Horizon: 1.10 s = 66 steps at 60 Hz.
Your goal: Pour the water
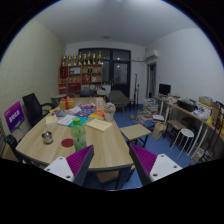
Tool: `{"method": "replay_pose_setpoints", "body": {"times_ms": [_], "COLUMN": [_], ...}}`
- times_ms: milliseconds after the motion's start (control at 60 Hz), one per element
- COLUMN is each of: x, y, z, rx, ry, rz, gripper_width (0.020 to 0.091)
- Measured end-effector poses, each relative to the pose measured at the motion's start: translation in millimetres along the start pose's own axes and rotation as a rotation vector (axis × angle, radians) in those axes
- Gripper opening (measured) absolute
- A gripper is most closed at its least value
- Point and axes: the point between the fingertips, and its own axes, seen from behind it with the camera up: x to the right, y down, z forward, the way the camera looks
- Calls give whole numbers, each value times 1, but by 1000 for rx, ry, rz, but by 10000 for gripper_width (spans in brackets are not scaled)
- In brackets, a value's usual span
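The hand-held gripper [110,165] is hovering with its fingers spread wide and nothing between them, above the near edge of a cluttered wooden counter [105,145]. Ahead and to its left a small metal cup [46,137] is sitting on the counter; beyond, chairs, desks and shelves are lining the room.

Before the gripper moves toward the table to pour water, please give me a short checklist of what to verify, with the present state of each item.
1. Gripper fingers open and holding nothing: ok, nothing stands between them.
2. Round wooden table in view: ok, it lies just ahead of the fingers.
3. Water container identified: cannot tell; many small items crowd the table, none clearly a bottle or jug.
4. Receiving vessel identified: cannot tell; a red cup and a metal cup stand near the table's edge.
5. Approach path free: ok; only the stool stands beside the table.
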Motion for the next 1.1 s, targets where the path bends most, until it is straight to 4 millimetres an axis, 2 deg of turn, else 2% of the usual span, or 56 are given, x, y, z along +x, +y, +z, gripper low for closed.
{"method": "replay_pose_setpoints", "body": {"times_ms": [100, 117, 133, 150, 217, 233, 250, 283, 300, 317, 350, 367, 417, 433, 467, 483, 517, 533, 550, 600, 633, 717, 800, 883, 1000, 1017, 1067, 1100], "x": [2, 14, 17, 13, 22, 14, 26, 26, 16, 14, 10, 19, 9, -6, -17, -19, -37, -39, -49, -68, -76, -105, -129, -145, -152, -153, -149, -151], "y": [6, 5, 6, 8, 10, 10, 11, 10, 9, 10, 16, 18, 25, 29, 38, 41, 46, 47, 48, 53, 51, 44, 36, 33, 27, 26, 30, 28], "z": [-3, -13, -16, -12, -22, -15, -26, -30, -23, -23, -22, -32, -30, -19, -11, -16, 0, -3, 11, 33, 43, 88, 120, 148, 182, 186, 200, 199], "rx": [-17, -22, -24, -24, -23, -20, -16, -8, -2, 2, 11, 14, 28, 32, 39, 40, 51, 56, 65, 87, 102, 148, 179, 194, 219, 219, 192, 211], "ry": [-15, -18, -19, -17, -18, -15, -23, -33, -35, -44, -60, -72, -100, -108, -133, -147, -170, -180, -185, -197, -209, -214, -220, -208, -153, -150, -130, -120], "rz": [8, 10, 12, 12, 13, 12, 13, 11, 8, 6, 4, 4, 10, 13, 21, 24, 24, 23, 20, 11, 6, 4, -3, -11, -10, -5, 8, 39], "gripper_width": [810, 808, 811, 809, 809, 811, 811, 814, 817, 821, 823, 827, 825, 827, 826, 825, 824, 824, 823, 825, 826, 823, 829, 817, 818, 785, 501, 489]}}
